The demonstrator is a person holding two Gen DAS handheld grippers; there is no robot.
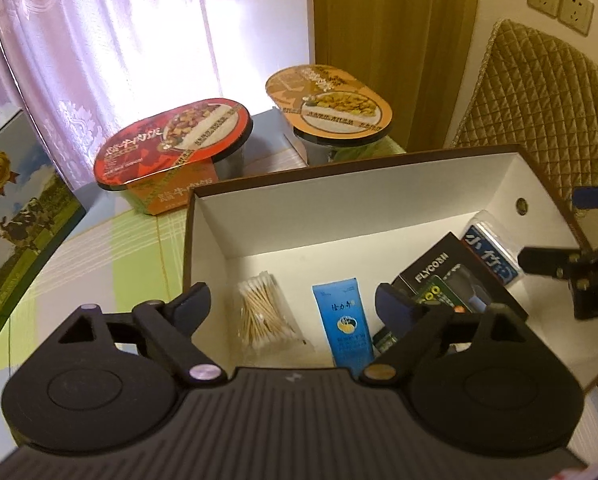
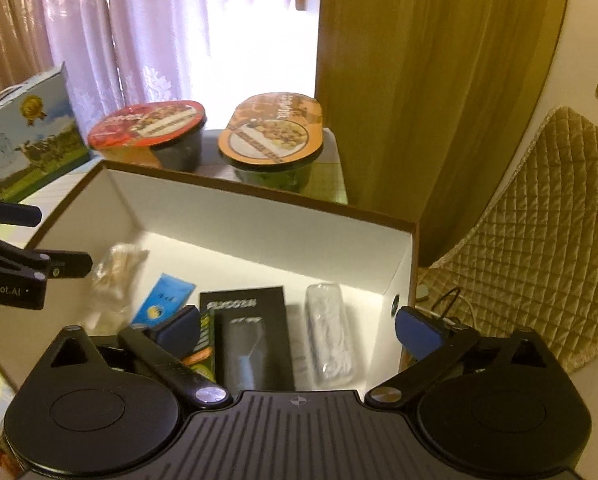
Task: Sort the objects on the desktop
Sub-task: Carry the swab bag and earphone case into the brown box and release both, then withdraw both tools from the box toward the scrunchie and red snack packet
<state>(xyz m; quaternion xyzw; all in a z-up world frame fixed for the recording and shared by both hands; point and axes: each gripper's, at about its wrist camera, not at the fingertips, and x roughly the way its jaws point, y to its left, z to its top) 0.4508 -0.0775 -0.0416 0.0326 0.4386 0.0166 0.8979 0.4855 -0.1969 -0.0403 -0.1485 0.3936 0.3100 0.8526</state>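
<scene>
A brown box with a white inside (image 1: 267,224) (image 2: 259,216) stands on the table. In it lie a bag of cotton swabs (image 1: 261,316) (image 2: 115,276), a blue tube (image 1: 345,326) (image 2: 165,298), a black FLYCO box (image 1: 455,280) (image 2: 251,340), a small green pack (image 1: 439,298) (image 2: 205,336) and a clear wrapped packet (image 1: 491,250) (image 2: 331,332). My left gripper (image 1: 295,308) hangs open over the box's near left part, holding nothing. My right gripper (image 2: 299,326) hangs open over the near right part, also holding nothing.
Behind the box stand a red-lidded meal bowl (image 1: 171,144) (image 2: 147,128) and an orange-lidded one (image 1: 331,100) (image 2: 273,128). A milk carton (image 1: 15,232) (image 2: 27,136) stands at the left. A quilted chair back (image 1: 539,100) (image 2: 531,232) is at the right, curtains behind.
</scene>
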